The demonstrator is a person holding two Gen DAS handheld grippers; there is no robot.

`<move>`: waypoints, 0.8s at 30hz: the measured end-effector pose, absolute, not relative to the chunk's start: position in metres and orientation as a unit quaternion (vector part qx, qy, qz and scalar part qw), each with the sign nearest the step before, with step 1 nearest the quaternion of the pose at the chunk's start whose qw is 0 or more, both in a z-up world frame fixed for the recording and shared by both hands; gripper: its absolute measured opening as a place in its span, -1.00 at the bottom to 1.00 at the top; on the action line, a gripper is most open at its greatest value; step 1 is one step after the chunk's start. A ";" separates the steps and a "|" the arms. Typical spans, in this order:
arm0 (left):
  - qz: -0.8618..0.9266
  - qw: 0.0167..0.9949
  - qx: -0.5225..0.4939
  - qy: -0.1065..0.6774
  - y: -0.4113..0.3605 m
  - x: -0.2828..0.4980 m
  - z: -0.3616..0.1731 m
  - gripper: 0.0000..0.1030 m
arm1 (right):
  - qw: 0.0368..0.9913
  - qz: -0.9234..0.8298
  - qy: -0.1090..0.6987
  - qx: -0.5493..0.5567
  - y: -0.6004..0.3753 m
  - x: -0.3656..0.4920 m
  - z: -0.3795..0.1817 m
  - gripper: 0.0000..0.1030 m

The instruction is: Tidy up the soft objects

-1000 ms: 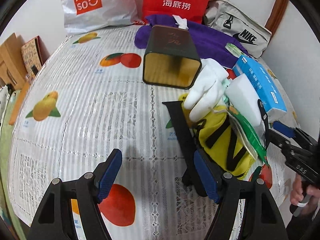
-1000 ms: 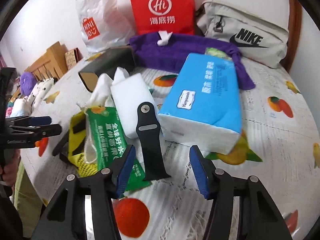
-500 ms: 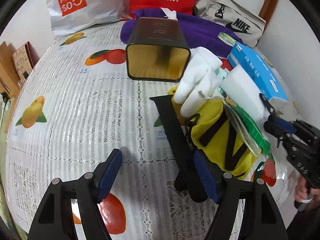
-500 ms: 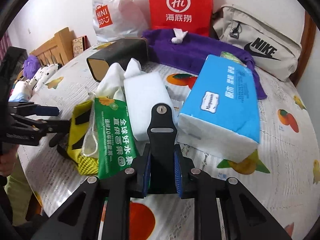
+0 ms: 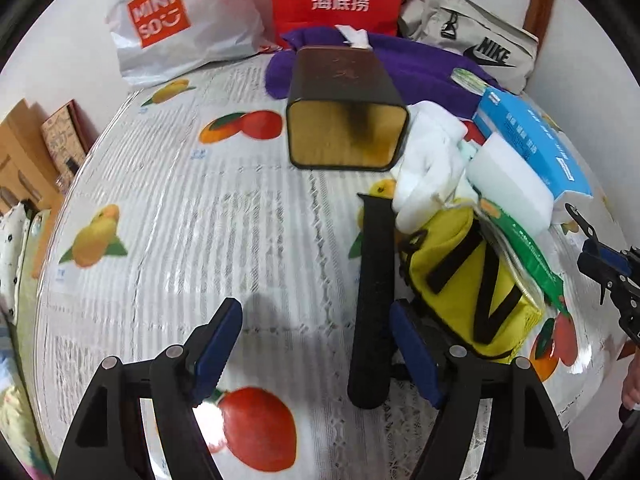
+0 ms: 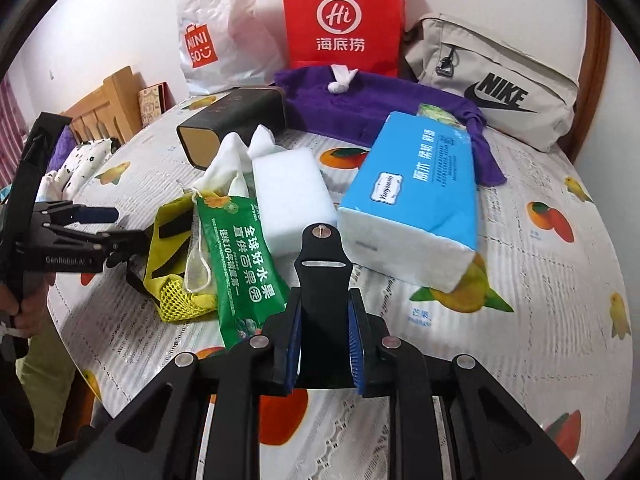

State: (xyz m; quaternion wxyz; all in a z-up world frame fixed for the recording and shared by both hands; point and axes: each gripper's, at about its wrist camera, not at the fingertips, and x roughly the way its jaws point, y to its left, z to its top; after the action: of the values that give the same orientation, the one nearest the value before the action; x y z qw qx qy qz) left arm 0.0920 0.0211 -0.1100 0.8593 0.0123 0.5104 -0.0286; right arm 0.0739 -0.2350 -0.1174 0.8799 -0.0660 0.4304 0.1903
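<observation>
Your table (image 5: 168, 240), under a fruit-print cloth, carries everything; the bags sit at the back, out of the working area: the white Miniso bag (image 6: 216, 40), the red paper bag (image 6: 340, 16) and the grey Nike bag (image 6: 492, 80), with a purple cloth (image 6: 384, 100) lying in front of them. The soft things are bunched mid-table, probably so both tongs can reach them: blue tissue pack (image 6: 416, 196), white sponge block (image 6: 292, 192) leaning against it, dark open tin (image 5: 344, 120) on its side, yellow mesh pouch (image 5: 468, 280) under the green fruit packet (image 6: 240, 264), white cloth (image 5: 428, 160) tucked behind. You have your right gripper (image 6: 323, 340) clamped on the near end of a black strap (image 6: 320, 264), pads pressing both edges; its jaws have just been closing onto it. The strap's far end with the metal stud points at the sponge; gripping at the end looks meant to let it trail free when lifted. Your left gripper (image 5: 316, 344) is wide apart, holding nothing, with a second black strap (image 5: 374, 288) lying on the cloth between its fingers, nearer the right one, beside the pouch. Looks staged for a grab.
</observation>
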 end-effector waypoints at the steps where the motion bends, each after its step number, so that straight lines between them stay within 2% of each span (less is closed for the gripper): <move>1: -0.035 0.859 0.016 0.510 0.019 0.095 -0.111 0.45 | 0.880 0.189 0.431 -0.065 -0.236 0.074 -0.117 -0.60; 7: -0.053 0.857 0.072 0.507 -0.005 0.111 -0.120 0.42 | 0.880 0.184 0.433 -0.064 -0.240 0.073 -0.117 -0.60; 9: -0.069 0.858 0.063 0.506 -0.004 0.113 -0.119 -0.08 | 0.880 0.180 0.434 -0.063 -0.241 0.073 -0.118 -0.60; 10: -0.071 0.859 0.064 0.504 -0.004 0.113 -0.118 -0.44 | 0.880 0.180 0.435 -0.062 -0.242 0.073 -0.118 -0.60; 11: -0.068 0.858 0.065 0.505 -0.002 0.112 -0.117 -0.61 | 0.880 0.180 0.434 -0.061 -0.242 0.073 -0.118 -0.60; 15: -0.060 0.857 0.055 0.508 0.008 0.108 -0.116 -0.60 | 0.881 0.180 0.434 -0.061 -0.244 0.073 -0.117 -0.60; 17: -0.064 0.857 0.053 0.509 0.011 0.107 -0.118 -0.45 | 0.881 0.180 0.434 -0.059 -0.246 0.073 -0.117 -0.60; 19: -0.061 0.858 0.040 0.508 0.013 0.109 -0.119 -0.41 | 0.881 0.181 0.435 -0.054 -0.247 0.075 -0.117 -0.60; 20: -0.061 0.859 0.034 0.507 0.014 0.111 -0.119 -0.44 | 0.880 0.181 0.435 -0.053 -0.247 0.076 -0.118 -0.60; 22: -0.057 0.859 0.030 0.507 0.015 0.112 -0.118 -0.62 | 0.880 0.178 0.438 -0.051 -0.249 0.076 -0.120 -0.60; 24: -0.056 0.858 0.028 0.510 0.016 0.111 -0.118 -0.61 | 0.879 0.178 0.440 -0.050 -0.250 0.075 -0.121 -0.60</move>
State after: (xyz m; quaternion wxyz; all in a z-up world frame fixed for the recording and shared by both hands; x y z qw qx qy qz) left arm 0.1114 0.0158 -0.1181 0.8579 0.0284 0.5099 -0.0560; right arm 0.0753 -0.2503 -0.1212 0.8787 -0.0500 0.4403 0.1776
